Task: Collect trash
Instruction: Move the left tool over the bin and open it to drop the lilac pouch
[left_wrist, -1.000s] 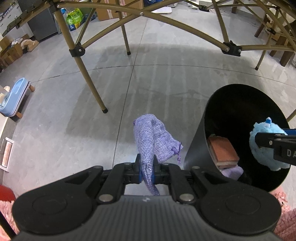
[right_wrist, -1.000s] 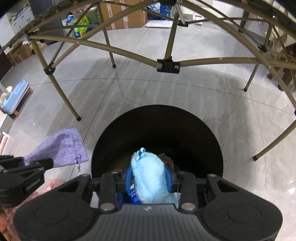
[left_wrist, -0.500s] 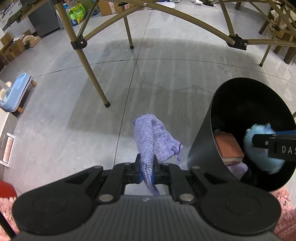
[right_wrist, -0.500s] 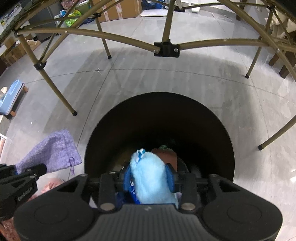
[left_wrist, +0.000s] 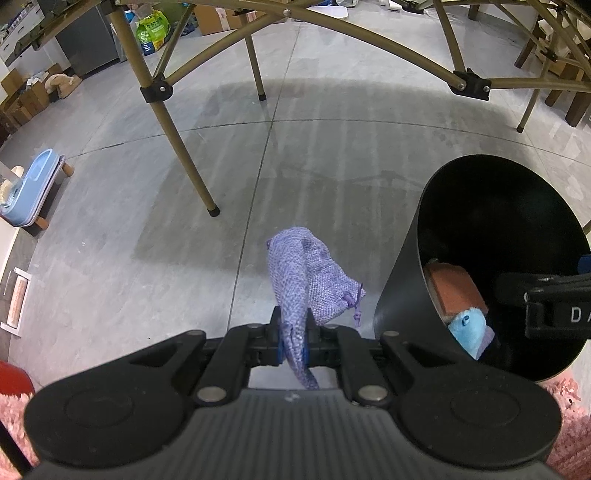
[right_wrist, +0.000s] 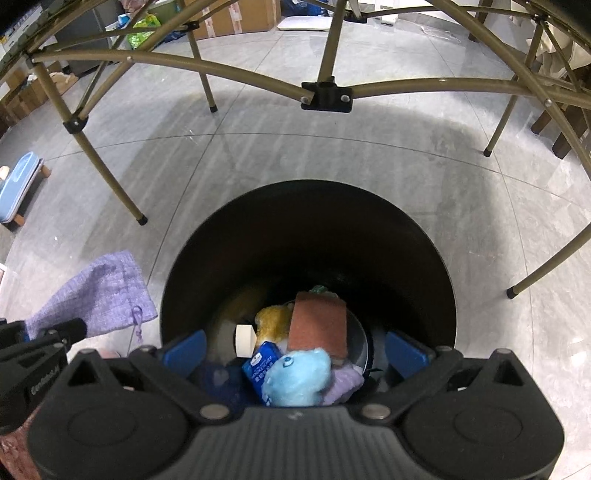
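Observation:
My left gripper (left_wrist: 293, 341) is shut on a purple knit drawstring pouch (left_wrist: 303, 280), held above the floor just left of the black trash bin (left_wrist: 402, 291). The pouch also shows in the right wrist view (right_wrist: 99, 295). My right gripper (right_wrist: 295, 350) is open and empty over the bin's mouth (right_wrist: 306, 229). A light blue plush toy (right_wrist: 297, 378) lies inside the bin on other trash: a brown sponge (right_wrist: 317, 325), a blue carton (right_wrist: 260, 365), a tape roll (right_wrist: 244, 340), a yellow piece (right_wrist: 271, 323). The plush also shows in the left wrist view (left_wrist: 466, 328).
Tan folding-table legs (left_wrist: 177, 147) and cross braces (right_wrist: 325, 96) stand over the grey tile floor. A blue pet bowl stand (left_wrist: 29, 192) is at far left. Pink rug (left_wrist: 569, 424) lies at the lower corners. Boxes line the far wall.
My right gripper has opened and let go of the blue plush, which dropped into the bin. The left gripper still holds the purple pouch in the same spot.

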